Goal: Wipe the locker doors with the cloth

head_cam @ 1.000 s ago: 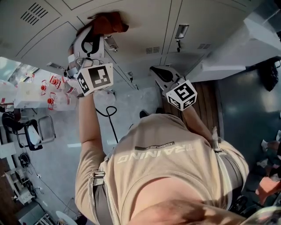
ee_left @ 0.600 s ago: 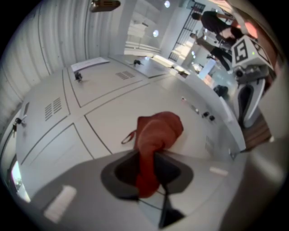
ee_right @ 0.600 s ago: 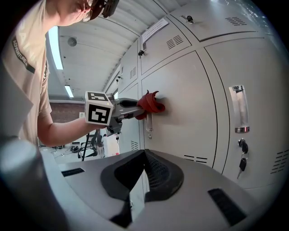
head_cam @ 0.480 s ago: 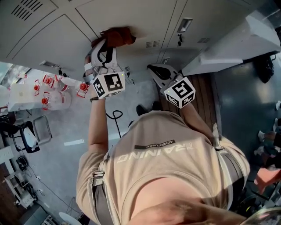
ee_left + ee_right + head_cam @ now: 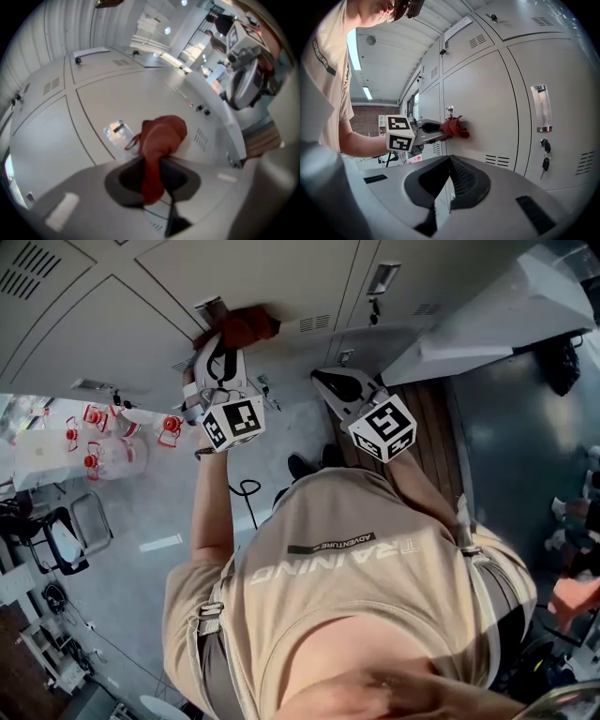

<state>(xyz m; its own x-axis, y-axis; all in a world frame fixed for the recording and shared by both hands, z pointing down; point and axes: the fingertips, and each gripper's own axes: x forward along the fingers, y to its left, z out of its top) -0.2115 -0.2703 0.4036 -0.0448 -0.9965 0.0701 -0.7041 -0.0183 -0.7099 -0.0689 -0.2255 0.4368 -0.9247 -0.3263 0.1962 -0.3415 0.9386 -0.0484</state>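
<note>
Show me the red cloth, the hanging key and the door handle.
red cloth [image 5: 161, 136], left gripper view, bunched upper part.
hanging key [image 5: 544, 163], right gripper view, dark head.
door handle [image 5: 541, 108], right gripper view, middle.

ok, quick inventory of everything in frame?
locker doors: several, pale grey, a bank facing the person
cloth: one, rust red, pressed on a door
handles: two seen, silver, one beside the cloth
keys: one bunch, dark, hanging from a lock
bottles: several, clear with red caps, on the floor at left
cable: one, black, on the floor
shirt: one, beige, on the person
left gripper: grey, shut on the cloth
right gripper: grey, jaws together, empty
</note>
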